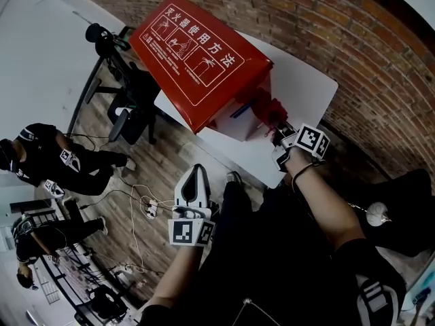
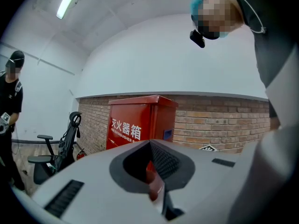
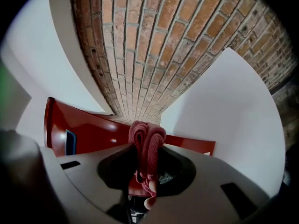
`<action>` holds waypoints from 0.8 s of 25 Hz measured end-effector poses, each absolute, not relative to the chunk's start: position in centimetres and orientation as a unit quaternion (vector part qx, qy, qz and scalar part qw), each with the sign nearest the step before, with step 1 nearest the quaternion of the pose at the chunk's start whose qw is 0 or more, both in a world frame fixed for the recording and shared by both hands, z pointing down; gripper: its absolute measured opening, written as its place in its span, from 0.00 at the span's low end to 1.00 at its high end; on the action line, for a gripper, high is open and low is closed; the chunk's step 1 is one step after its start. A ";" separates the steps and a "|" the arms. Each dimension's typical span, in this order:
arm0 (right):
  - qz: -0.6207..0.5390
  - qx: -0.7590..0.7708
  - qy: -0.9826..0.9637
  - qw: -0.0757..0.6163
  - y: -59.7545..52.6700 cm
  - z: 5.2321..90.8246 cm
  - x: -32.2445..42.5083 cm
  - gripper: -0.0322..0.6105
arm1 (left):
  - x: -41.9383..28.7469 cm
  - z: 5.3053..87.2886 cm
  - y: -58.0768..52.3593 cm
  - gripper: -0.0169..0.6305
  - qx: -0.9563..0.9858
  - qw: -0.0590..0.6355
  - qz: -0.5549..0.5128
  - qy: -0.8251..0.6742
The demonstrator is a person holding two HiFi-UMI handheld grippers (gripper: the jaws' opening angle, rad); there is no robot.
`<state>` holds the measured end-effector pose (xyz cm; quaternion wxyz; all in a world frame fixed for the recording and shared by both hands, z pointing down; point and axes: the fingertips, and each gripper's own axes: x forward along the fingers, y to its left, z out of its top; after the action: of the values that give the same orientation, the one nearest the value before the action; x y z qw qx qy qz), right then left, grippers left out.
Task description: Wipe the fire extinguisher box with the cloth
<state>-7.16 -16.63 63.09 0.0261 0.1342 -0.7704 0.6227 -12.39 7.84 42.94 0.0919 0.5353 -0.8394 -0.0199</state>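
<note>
The red fire extinguisher box (image 1: pixel 197 53) fills the top middle of the head view, its white instruction panel facing up. My right gripper (image 1: pixel 284 138) is shut on a red cloth (image 1: pixel 270 111), which is bunched against the box's lower right side. In the right gripper view the cloth (image 3: pixel 147 141) sticks out between the jaws of the gripper (image 3: pixel 148 171), with the red box (image 3: pixel 88 129) right behind it. My left gripper (image 1: pixel 195 182) hangs lower, away from the box, jaws together and holding nothing. The left gripper view shows that gripper (image 2: pixel 152 171) facing the box (image 2: pixel 140 120) from a distance.
A white panel (image 1: pixel 299 80) and a brick wall (image 1: pixel 353 32) lie behind the box. A black office chair (image 1: pixel 132 107) and a stand (image 1: pixel 102 36) are to its left. Cables and a power strip (image 1: pixel 146 206) lie on the wooden floor. People (image 1: pixel 54 158) stand at far left.
</note>
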 end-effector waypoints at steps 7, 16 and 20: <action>0.626 0.153 -0.763 0.052 -16.6 66.1 -7.2 0.21 | -12.7 42.5 6.7 0.07 0.543 0.084 -0.018 -0.835; 0.631 0.165 -0.754 0.074 -16.5 68.1 -7.2 0.21 | -12.9 42.9 6.6 0.07 0.542 0.090 -0.025 -0.835; 0.637 0.173 -0.746 0.087 -16.5 69.5 -7.2 0.21 | -13.2 42.9 6.5 0.07 0.541 0.093 -0.039 -0.835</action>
<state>-7.23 -16.46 69.51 0.0868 0.1729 -0.7462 0.6370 -13.15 6.46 42.95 0.0932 0.5406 -0.8352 -0.0391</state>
